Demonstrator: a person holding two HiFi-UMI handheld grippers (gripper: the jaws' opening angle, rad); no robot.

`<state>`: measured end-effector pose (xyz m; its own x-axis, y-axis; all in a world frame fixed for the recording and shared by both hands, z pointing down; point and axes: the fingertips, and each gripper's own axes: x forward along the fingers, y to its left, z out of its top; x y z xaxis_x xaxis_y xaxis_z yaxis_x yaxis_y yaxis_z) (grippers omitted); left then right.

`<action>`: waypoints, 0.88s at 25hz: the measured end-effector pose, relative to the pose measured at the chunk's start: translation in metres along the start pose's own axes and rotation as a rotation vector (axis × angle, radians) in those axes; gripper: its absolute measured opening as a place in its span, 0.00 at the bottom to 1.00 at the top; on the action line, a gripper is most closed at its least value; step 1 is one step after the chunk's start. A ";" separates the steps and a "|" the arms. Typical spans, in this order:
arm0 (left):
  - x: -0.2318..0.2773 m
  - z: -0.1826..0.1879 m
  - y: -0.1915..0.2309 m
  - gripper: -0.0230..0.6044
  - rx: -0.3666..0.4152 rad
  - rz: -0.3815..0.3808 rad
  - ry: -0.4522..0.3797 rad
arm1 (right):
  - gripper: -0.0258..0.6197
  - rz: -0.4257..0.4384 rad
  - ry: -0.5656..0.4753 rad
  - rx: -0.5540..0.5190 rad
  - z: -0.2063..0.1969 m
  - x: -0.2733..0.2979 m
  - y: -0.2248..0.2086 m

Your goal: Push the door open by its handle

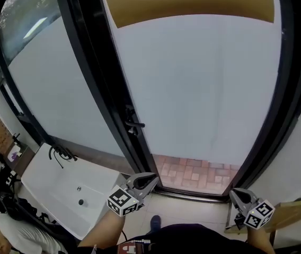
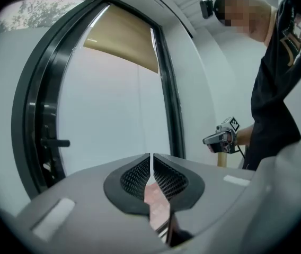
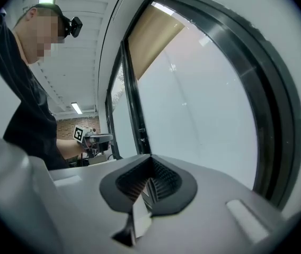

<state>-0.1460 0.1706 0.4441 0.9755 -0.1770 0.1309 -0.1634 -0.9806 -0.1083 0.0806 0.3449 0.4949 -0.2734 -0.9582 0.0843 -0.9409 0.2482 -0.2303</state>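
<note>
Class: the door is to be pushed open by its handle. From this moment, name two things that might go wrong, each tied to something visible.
1. The handle is a short black lever against the dark frame; the shut left tongs, held below it, might slide off when pushing.
2. The frosted glass pane lies right beside the handle, so a slip could knock the tongs against it.
</note>
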 end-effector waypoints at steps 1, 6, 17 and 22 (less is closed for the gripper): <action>0.000 0.002 0.022 0.04 0.051 0.008 0.006 | 0.04 -0.007 0.002 -0.013 0.003 0.017 -0.001; 0.008 0.013 0.141 0.13 0.303 0.030 0.065 | 0.04 -0.051 -0.025 -0.015 0.027 0.117 0.002; 0.085 -0.017 0.252 0.34 0.851 0.017 0.478 | 0.04 -0.006 -0.029 -0.026 0.071 0.227 -0.021; 0.114 -0.055 0.266 0.38 0.963 0.049 0.724 | 0.04 0.098 -0.047 -0.020 0.082 0.232 -0.054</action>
<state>-0.0868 -0.1153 0.4846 0.6119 -0.5209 0.5952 0.2799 -0.5613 -0.7789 0.0843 0.0976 0.4469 -0.3553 -0.9346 0.0164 -0.9139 0.3436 -0.2161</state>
